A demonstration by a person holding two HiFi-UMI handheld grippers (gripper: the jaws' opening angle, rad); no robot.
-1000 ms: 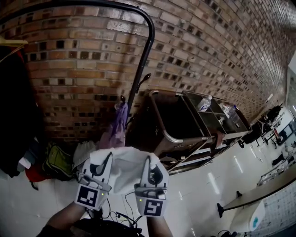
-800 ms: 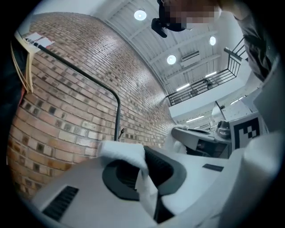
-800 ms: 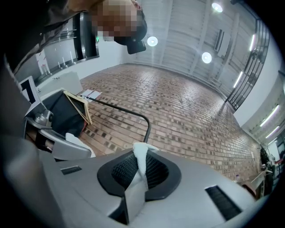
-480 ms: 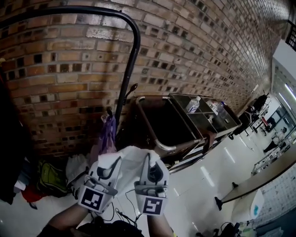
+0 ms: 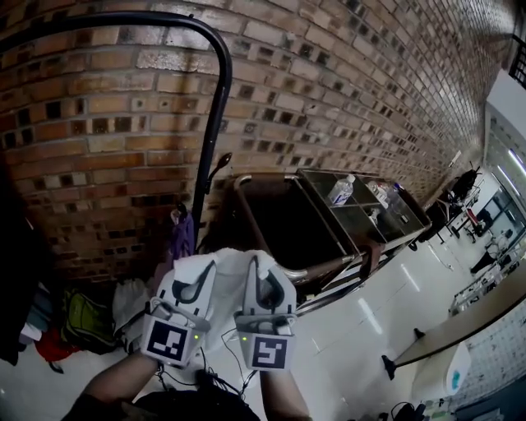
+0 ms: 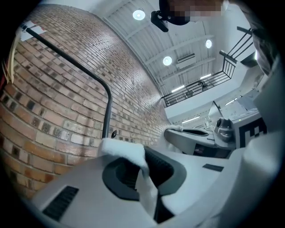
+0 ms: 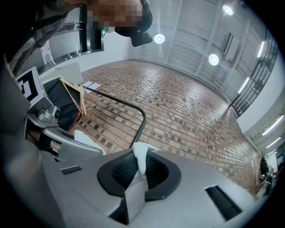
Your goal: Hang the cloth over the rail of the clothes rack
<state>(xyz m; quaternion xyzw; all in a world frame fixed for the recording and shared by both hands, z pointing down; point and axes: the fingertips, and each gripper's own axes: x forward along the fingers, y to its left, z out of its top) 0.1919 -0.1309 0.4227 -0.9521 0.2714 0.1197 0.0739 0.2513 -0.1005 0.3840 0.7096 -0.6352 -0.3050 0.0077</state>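
Count: two grippers, one cloth, one rail. The left hand-held gripper (image 5: 200, 273) is clamped on one edge of the white cloth (image 5: 229, 278). The right hand-held gripper (image 5: 257, 271) is clamped on another. The cloth spans between them, below the curved black tubular rail (image 5: 215, 123), apart from it.

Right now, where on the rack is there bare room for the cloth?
The rail is bare between the dark clothes at its left end and its bend. Under it is crowded: a purple item by the post, bags on the floor, a cart at the right.
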